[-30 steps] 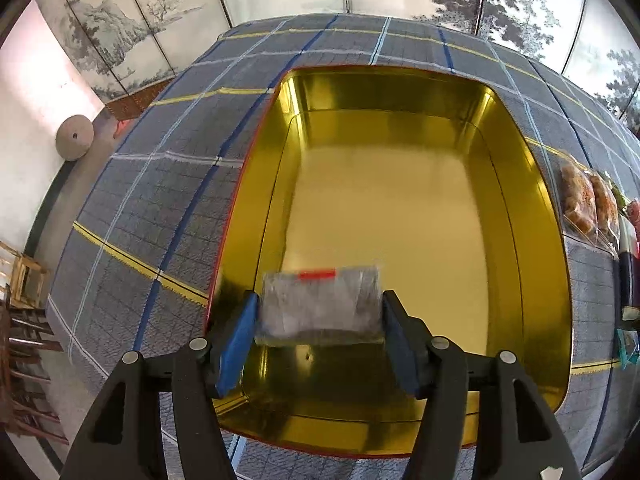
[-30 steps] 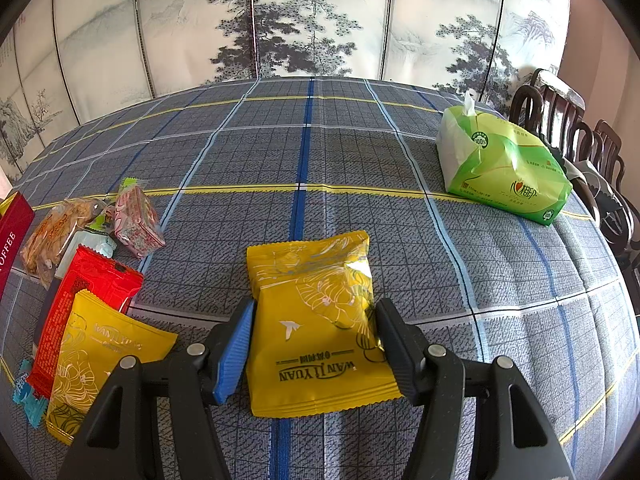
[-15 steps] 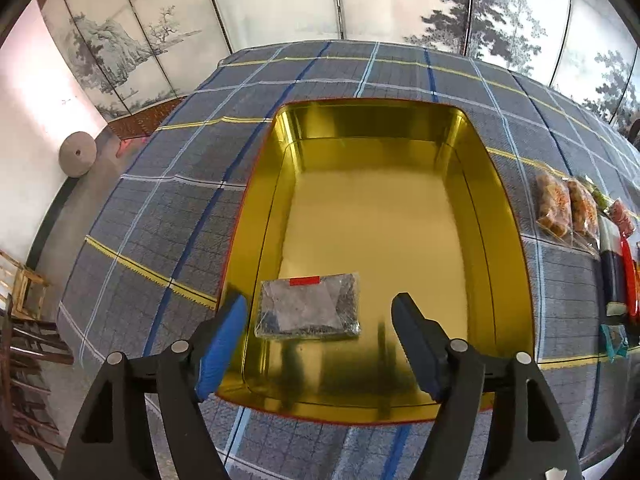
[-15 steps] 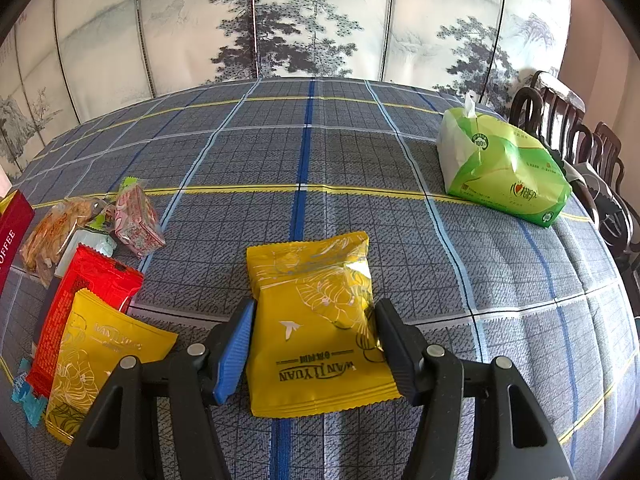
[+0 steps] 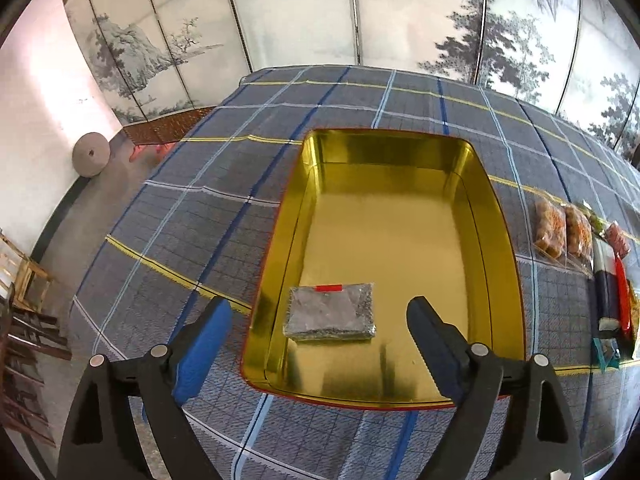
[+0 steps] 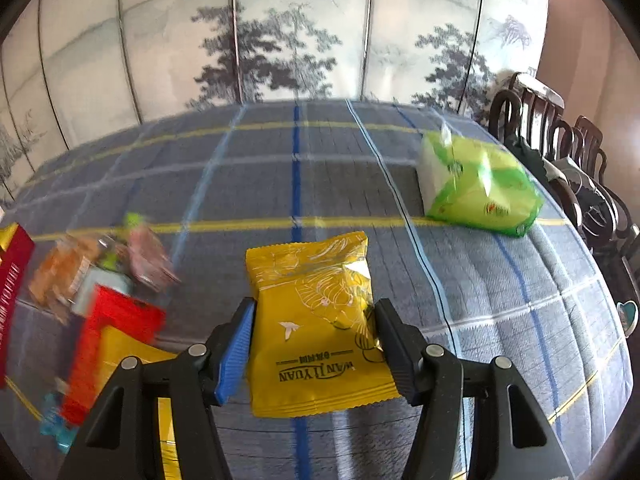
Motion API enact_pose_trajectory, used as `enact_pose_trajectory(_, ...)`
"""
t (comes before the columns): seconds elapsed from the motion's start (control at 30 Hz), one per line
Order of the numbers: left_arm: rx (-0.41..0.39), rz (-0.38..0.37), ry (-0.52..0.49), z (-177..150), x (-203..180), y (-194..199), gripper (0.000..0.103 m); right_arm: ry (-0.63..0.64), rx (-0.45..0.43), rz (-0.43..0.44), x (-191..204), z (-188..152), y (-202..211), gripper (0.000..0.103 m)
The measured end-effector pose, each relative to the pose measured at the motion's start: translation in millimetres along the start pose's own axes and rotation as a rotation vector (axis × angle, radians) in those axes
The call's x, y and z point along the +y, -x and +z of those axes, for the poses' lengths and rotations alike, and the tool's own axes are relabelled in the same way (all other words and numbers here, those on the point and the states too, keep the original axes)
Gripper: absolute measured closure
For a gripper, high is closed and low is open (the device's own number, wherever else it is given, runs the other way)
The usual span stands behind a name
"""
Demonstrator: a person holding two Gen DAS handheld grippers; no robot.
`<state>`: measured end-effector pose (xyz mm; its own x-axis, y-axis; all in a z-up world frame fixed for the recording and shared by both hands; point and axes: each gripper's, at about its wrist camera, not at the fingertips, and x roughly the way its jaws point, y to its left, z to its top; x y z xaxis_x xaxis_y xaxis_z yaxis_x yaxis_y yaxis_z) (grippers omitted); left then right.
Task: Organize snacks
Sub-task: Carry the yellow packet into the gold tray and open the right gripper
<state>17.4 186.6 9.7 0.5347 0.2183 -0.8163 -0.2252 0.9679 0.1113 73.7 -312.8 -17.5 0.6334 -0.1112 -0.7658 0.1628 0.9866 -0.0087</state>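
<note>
Gold-lined tin [image 5: 394, 152], red outer rim, sits on the plaid tablecloth [image 5: 192, 216] and serves as reference. Silver foil packet [image 5: 330, 312] with a red strip along its far edge lies flat on the tin floor, in the near left corner, close to the left wall but not touching it as far as can be seen.

Left gripper [image 5: 320, 320]: jaws have just been opening and now stand wide apart, one finger over the cloth outside the tin's left wall, the other over the tin floor. Foil packet lies below, between them; neither pad touches it.

Right of the tin, on the cloth: two clear bags of orange-brown snacks [image 5: 564, 230], then a dark box [image 5: 606, 284] and a red pack [image 5: 622, 292] nearer the camera, all apart from the tin wall.

Right gripper [image 6: 312, 332]: pads pressed against both side edges of the yellow snack bag [image 6: 316, 320], pinching it; the bag's lower seam appears raised off the cloth. Background is motion-blurred in this view. Green tissue pack [image 6: 476, 188] lies far right of the bag. Left of it: red pack [image 6: 108, 344], yellow pack [image 6: 124, 344] partly under it, blurred clear-wrapped snacks [image 6: 68, 272] behind. The tin's red side shows at the left edge of this view.
</note>
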Motion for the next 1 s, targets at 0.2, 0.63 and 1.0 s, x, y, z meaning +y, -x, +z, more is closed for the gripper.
enact_pose_trajectory(0.2, -0.012, -0.004, 0.052, 1.3, 15.6, 5.8, 0.01, 0.082, -0.036, 0.114, 63.3, 12.3, 32.9, 0.042)
enact_pose_trajectory(0.63, -0.003, 0.075, 0.108, -9.9, 57.5, 8.3, 0.007, 0.339, 0.011, 0.442, 245.4, -14.5, 74.0, 0.042)
enact_pose_trajectory(1.0, 0.023, 0.113, 0.162, -28.1, 94.5, 10.2, 0.007, 0.538, 0.012, 0.534, 338.7, -40.7, 94.9, 0.042)
